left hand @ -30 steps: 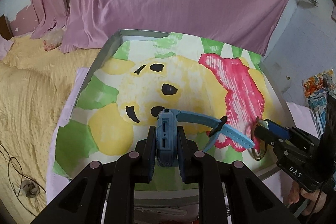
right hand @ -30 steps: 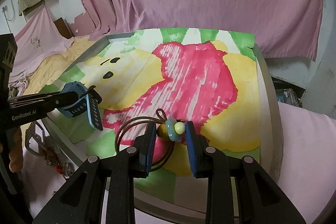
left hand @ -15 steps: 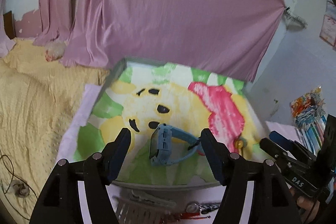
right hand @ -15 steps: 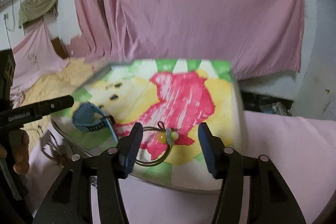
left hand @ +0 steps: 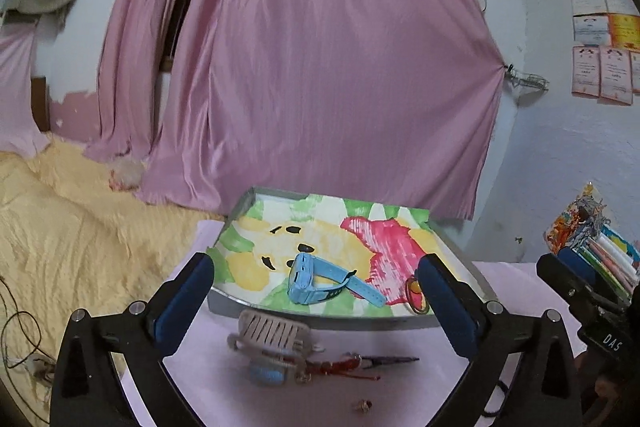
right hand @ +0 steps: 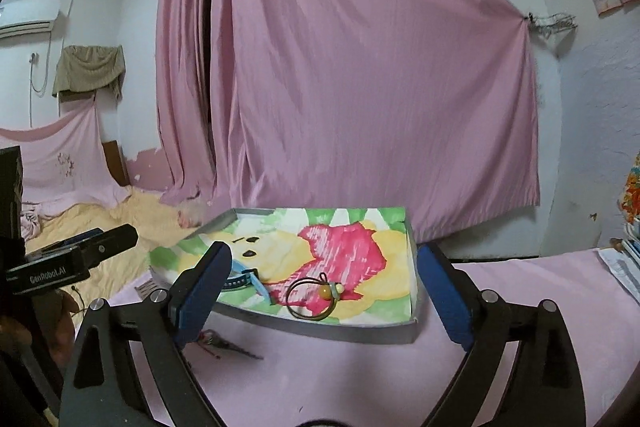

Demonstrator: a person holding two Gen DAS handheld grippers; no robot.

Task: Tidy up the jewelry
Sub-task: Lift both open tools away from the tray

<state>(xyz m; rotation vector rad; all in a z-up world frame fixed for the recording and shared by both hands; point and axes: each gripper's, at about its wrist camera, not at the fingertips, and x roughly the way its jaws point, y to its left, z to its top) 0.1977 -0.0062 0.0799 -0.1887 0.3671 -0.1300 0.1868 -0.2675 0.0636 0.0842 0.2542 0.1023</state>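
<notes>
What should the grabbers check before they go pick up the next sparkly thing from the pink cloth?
1. Left gripper open and holding nothing: ok.
2. Right gripper open and holding nothing: ok.
3. Blue watch lying inside the tray: ok.
4. Hair tie with beads lying inside the tray: ok.
5. More pieces waiting on the pink cloth in front of the tray, such as the white hair clip and the red piece: ok.
6. Pieces lie separate enough to lift one at a time: cannot tell, they look bunched and blurred.
</notes>
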